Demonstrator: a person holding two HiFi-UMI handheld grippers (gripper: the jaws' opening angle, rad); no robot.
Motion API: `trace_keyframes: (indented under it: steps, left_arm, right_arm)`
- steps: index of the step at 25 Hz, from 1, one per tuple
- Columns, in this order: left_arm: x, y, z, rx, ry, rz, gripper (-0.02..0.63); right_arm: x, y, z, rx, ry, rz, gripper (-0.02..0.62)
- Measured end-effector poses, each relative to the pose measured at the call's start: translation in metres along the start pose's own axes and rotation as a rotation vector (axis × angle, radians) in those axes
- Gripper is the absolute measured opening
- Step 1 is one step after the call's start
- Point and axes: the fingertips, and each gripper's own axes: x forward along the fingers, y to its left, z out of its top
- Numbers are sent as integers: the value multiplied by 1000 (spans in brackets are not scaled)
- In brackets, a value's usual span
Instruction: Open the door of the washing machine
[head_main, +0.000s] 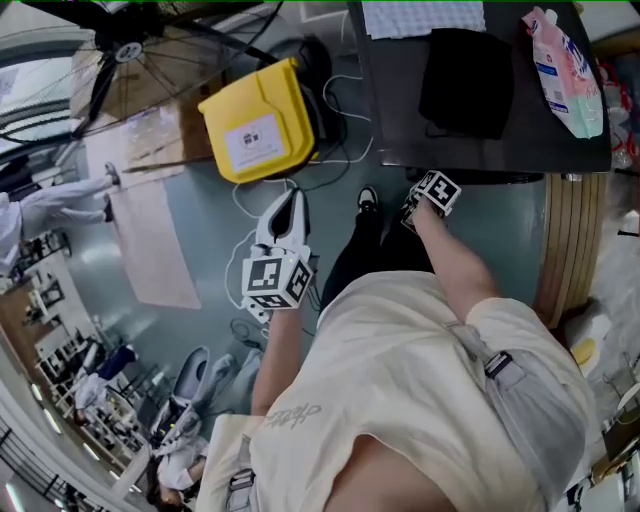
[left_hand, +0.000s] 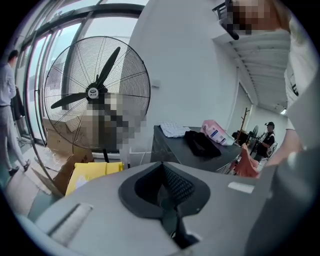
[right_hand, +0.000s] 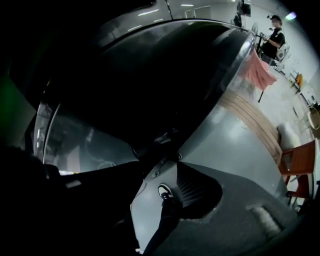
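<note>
The washing machine (head_main: 400, 110) is the dark box at the top of the head view, and its top carries a black cloth (head_main: 465, 80) and a pink packet (head_main: 565, 70). Its round dark door (right_hand: 150, 85) fills the right gripper view and reflects the room. My right gripper (head_main: 413, 212) points steeply down just in front of the machine. Its jaws (right_hand: 161, 167) stand open by the door's lower edge, with floor and a shoe visible between them. My left gripper (head_main: 289, 198) hangs over the floor to the left, shut (left_hand: 161, 165) and empty, facing the machine (left_hand: 170, 147).
A yellow case (head_main: 262, 120) lies on the floor left of the machine, with white cables (head_main: 250, 205) around it. A large standing fan (left_hand: 95, 92) and cardboard boxes are beyond. Wooden slats (head_main: 565, 240) run along the right. My shoe (head_main: 367, 200) is near the machine's front.
</note>
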Motion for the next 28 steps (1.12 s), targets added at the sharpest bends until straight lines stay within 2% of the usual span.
trace_keyframes:
  steps: [12,19,24,28]
  left_arm:
    - [-8,-7,1,39,-2,-7,17]
    - [-18,-8,-20,26,11,-7,17]
    - [-19,-22,-29,35,6,-71,17]
    - [-27,-29,-33,60,-8,-140,17]
  right_arm:
    - [0,4,-3,27,-15,42,207]
    - [0,2,-6,-8,-10,69,213]
    - [-2,-6,-16,-15,-5,40,208]
    - [-8,-22,-33,-61,-8,32,202]
